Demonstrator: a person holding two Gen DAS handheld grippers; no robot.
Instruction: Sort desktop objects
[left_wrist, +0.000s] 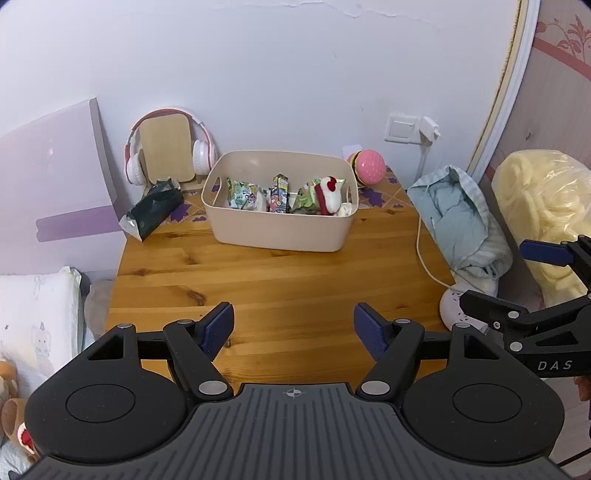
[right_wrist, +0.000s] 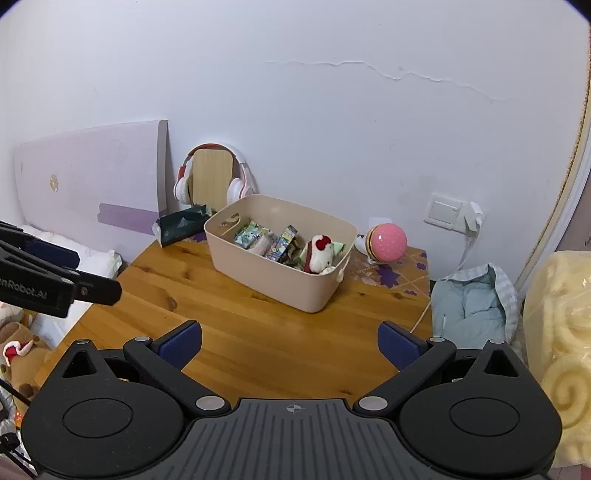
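- Desk (left_wrist: 280, 280): honey-brown knotty pine; purple flower pattern along its back edge.
- Basket (left_wrist: 280, 230): beige.
- Headphones (left_wrist: 201, 158): white and red.
- Ball (right_wrist: 388, 242): pink, dotted.
- Tongs (left_wrist: 293, 328): black, blue pads.

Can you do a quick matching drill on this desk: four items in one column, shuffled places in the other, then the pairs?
Items
1. headphones
2. plush toy
3. pink ball
4. dark packet

Places
A. inside the beige bin
B. lying on the desk, left of the bin
C. hung over a wooden stand at the wall
D. behind the bin's right end, near the wall

Pairs: 1-C, 2-A, 3-D, 4-B
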